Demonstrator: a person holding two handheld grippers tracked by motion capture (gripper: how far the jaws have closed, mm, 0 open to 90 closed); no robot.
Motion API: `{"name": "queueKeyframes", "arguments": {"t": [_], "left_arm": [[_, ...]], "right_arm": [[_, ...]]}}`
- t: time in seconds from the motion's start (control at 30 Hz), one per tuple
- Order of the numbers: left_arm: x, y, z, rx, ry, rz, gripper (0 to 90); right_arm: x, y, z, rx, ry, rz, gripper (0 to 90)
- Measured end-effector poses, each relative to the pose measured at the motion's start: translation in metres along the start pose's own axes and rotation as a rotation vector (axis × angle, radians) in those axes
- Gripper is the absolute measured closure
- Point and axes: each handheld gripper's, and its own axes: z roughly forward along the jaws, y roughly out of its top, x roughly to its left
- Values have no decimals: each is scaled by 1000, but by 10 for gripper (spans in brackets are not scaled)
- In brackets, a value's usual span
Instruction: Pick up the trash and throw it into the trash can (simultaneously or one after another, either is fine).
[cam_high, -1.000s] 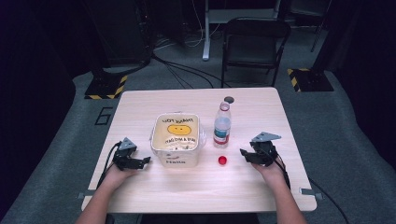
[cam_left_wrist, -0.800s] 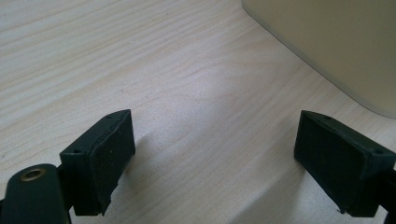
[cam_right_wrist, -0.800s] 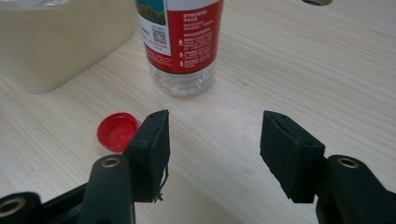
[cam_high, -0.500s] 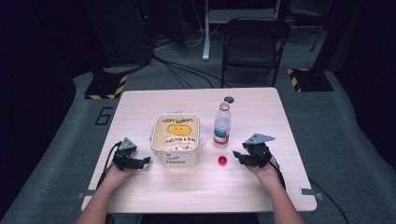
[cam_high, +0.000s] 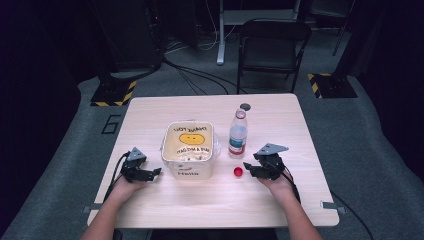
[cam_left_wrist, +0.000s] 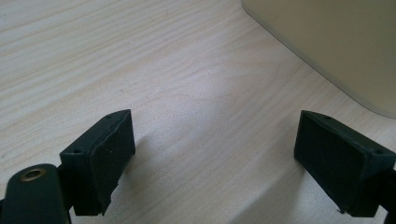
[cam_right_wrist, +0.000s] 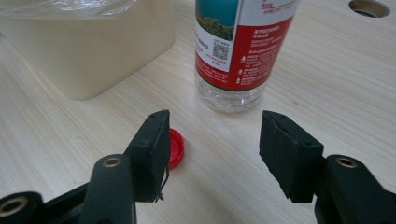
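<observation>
A clear plastic bottle (cam_high: 238, 134) with a red label stands upright and uncapped on the table, right of a cream tub (cam_high: 190, 149) printed with a yellow smiley. Its red cap (cam_high: 238, 172) lies on the wood in front of it. My right gripper (cam_high: 248, 167) is open just right of the cap; in the right gripper view the cap (cam_right_wrist: 176, 148) peeks out beside the left jaw and the bottle (cam_right_wrist: 240, 49) stands straight ahead. My left gripper (cam_high: 155, 172) is open on the table left of the tub, whose wall (cam_left_wrist: 336, 46) fills the upper right of the left gripper view.
The light wooden table (cam_high: 210, 207) has a round cable hole (cam_high: 245, 106) behind the bottle. A thin plastic liner hangs over the tub's rim. A black chair (cam_high: 272, 47) and cables stand on the grey floor beyond the far edge.
My right gripper has slid left toward the red cap. The left gripper, tub and bottle have stayed in place.
</observation>
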Motion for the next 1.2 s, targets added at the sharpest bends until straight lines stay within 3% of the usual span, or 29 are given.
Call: {"name": "queueKeyframes", "arguments": {"t": [0.63,1.2], "left_arm": [[0,0,0,1,-2,-1,121],[0,0,0,0,-1,1,121]], "right_arm": [[11,0,12,10,45,-28,450],[16,-4,25,56,88,-57,469]]}}
